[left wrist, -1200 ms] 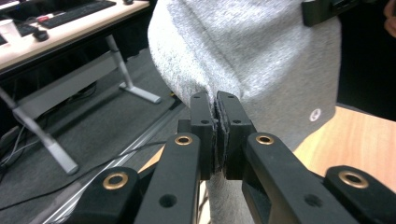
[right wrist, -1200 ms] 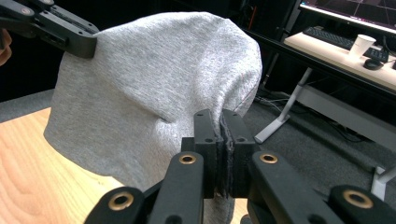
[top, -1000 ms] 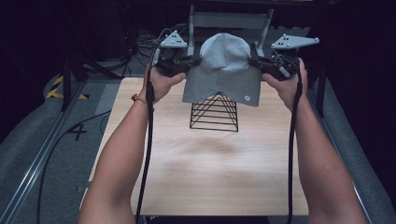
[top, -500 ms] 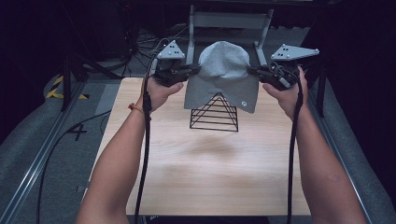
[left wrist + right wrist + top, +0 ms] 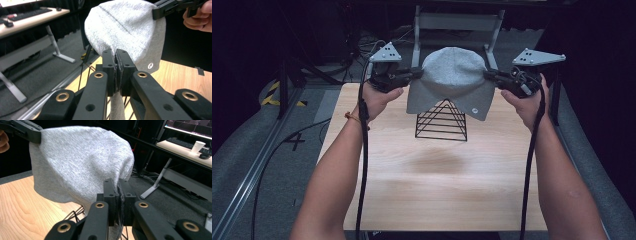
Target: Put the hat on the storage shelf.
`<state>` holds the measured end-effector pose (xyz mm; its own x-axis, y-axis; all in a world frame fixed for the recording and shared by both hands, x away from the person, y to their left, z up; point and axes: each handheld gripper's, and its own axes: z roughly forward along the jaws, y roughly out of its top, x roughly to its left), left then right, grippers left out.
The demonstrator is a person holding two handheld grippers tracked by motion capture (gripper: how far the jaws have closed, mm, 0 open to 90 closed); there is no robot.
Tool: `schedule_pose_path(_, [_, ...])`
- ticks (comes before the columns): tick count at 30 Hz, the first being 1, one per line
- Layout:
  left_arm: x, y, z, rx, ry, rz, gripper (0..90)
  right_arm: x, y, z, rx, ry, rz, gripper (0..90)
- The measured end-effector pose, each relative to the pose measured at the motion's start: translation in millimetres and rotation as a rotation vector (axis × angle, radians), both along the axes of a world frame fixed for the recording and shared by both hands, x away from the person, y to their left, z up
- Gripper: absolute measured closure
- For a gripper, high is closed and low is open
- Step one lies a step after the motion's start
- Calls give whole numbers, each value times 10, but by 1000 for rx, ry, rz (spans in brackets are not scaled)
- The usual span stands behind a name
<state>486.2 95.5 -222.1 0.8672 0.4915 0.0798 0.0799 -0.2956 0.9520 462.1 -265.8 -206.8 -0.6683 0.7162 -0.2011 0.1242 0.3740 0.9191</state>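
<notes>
Grey beanie [image 5: 453,75] hangs over black wire pyramid [image 5: 441,121] on table [image 5: 437,195].

Overhead plus 2 close views, beanie [image 5: 453,75] shared

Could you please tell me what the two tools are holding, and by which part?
A grey knitted beanie: left tool and right tool each pinch its fabric at opposite sides.

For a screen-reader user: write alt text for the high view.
Two hand-held grippers, the left gripper and right gripper, pinch opposite sides of a grey beanie, holding it above a black wire pyramid stand on a wooden table.
</notes>
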Motion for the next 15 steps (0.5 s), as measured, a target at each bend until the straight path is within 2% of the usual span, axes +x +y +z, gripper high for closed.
schedule_pose_path(6, [-31, -24, -30, 20, 3, -11, 863, -34, 4, 2, -8, 3, 6, 864])
schedule_pose_path(8, [-44, -22, -67, 10, 13, -14, 863, -45, 7, -27, -16, 9, 12, 864])
schedule_pose_path(11, [-51, -27, -128, 37, 18, -15, 863, -51, 2, -78, -30, 22, 15, 864])
schedule_pose_path(15, [-36, -39, -183, 51, 24, -5, 863, -45, -2, -115, -34, 28, 15, 863])
